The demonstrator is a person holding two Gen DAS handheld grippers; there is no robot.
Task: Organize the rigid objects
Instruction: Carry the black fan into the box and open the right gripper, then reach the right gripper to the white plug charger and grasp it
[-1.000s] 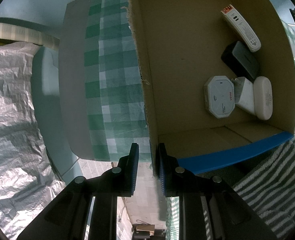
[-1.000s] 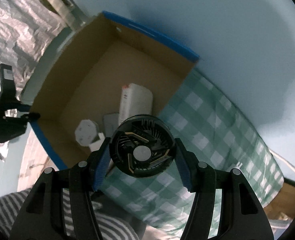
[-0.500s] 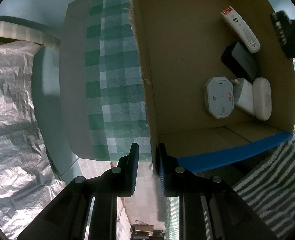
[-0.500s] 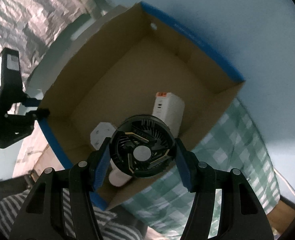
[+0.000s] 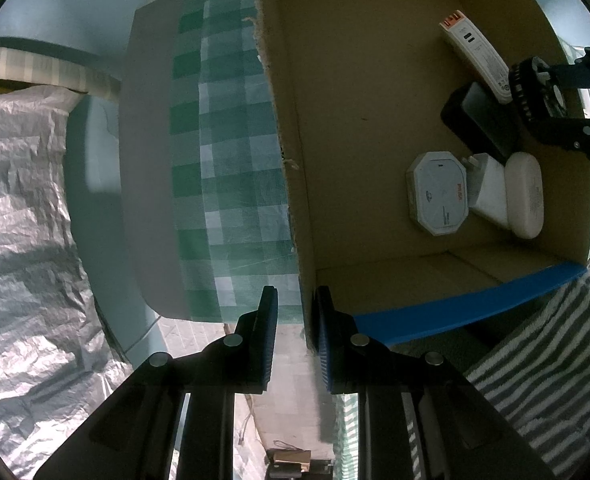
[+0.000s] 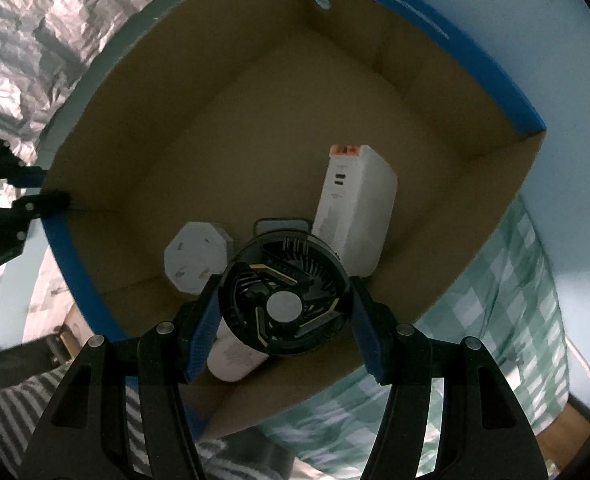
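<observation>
Here the right gripper [image 6: 283, 312] is closed on a round black fan [image 6: 285, 298], its blue fingers [image 6: 203, 332] pressed against the fan's rim at nine and three o'clock. The fan hangs above the open cardboard box [image 6: 223, 92], over the items lying on the box floor. Past the fan, toward one o'clock, lies a white power bank [image 6: 355, 208] with an orange end; at ten o'clock sits a white octagonal device [image 6: 193, 256], and at seven o'clock a white rounded case [image 6: 231, 360] shows below the fan. A dark flat case [image 6: 281, 224] peeks out at twelve o'clock, mostly hidden.

The left gripper [image 5: 295, 328] has its jaws nearly closed on the box wall [image 5: 301, 240] at the corner by the blue-edged side [image 5: 467, 306]. In the left wrist view the box fills the upper right, with the fan entering at three o'clock. A green checked cloth [image 5: 223, 152] lies under the box, and striped fabric [image 5: 547, 360] sits at four o'clock.
</observation>
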